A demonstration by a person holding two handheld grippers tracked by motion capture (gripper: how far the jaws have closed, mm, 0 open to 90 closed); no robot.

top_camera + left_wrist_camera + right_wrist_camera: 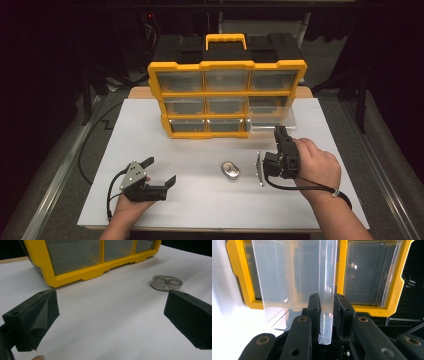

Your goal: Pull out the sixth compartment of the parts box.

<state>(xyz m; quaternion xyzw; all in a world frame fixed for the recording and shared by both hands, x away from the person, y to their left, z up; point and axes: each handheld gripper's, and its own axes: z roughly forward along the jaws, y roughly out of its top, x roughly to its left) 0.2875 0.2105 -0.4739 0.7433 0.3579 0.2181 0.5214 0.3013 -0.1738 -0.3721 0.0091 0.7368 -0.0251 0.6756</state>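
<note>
Right hand-held gripper [281,134] clamps clear drawer [270,120] front wall, drawer protruding from yellow organizer [227,95]; left hand-held gripper [160,172] spread wide, empty; oval case [230,170] lies between them on counter [200,200].

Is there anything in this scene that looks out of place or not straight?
Yes. The clear drawer at the bottom right of the yellow organizer sticks out while the others sit flush. The right gripper is shut on its front wall.

We see our left gripper [162,171] with black wedge jaws, foam-faced pads [46,315] and a grey three-cornered plate — a black cable trails off. Our right gripper [326,312] shows black linkage arms with brass pivot pins.
</note>
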